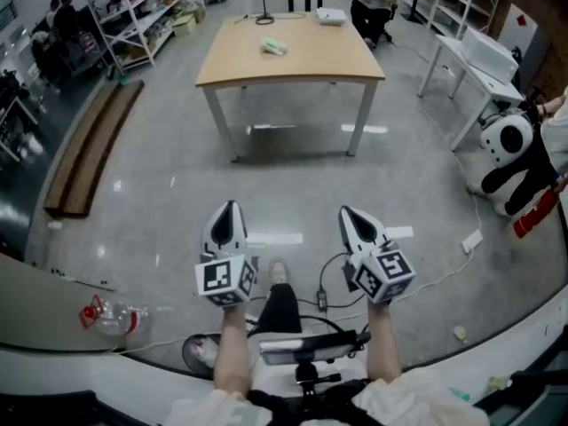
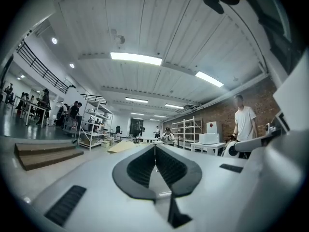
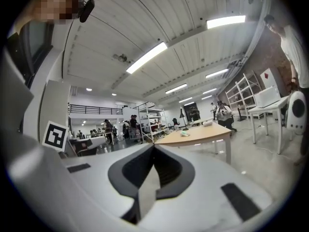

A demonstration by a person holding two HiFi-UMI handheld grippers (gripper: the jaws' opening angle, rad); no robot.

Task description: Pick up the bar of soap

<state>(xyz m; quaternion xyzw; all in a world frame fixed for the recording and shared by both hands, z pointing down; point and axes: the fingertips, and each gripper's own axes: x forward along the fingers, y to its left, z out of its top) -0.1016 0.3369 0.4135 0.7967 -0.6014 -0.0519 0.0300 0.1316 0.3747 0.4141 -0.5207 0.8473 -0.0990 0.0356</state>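
Observation:
A pale green bar of soap (image 1: 273,48) lies on a wooden table (image 1: 293,60) several steps ahead; it shows small in the right gripper view as the soap (image 3: 184,134) on the table (image 3: 203,134). My left gripper (image 1: 228,209) and right gripper (image 1: 348,212) are held low over the grey floor, far short of the table. Both are shut with nothing between the jaws: the left gripper (image 2: 155,145) and the right gripper (image 3: 153,146) show their tips meeting.
A white box (image 1: 331,15) and a black lamp base (image 1: 264,18) sit at the table's far edge. White tables (image 1: 479,65) stand to the right, a panda toy (image 1: 510,158) beside them. Wooden planks (image 1: 89,145) lie left. Shelving (image 1: 133,16) and people are at the back.

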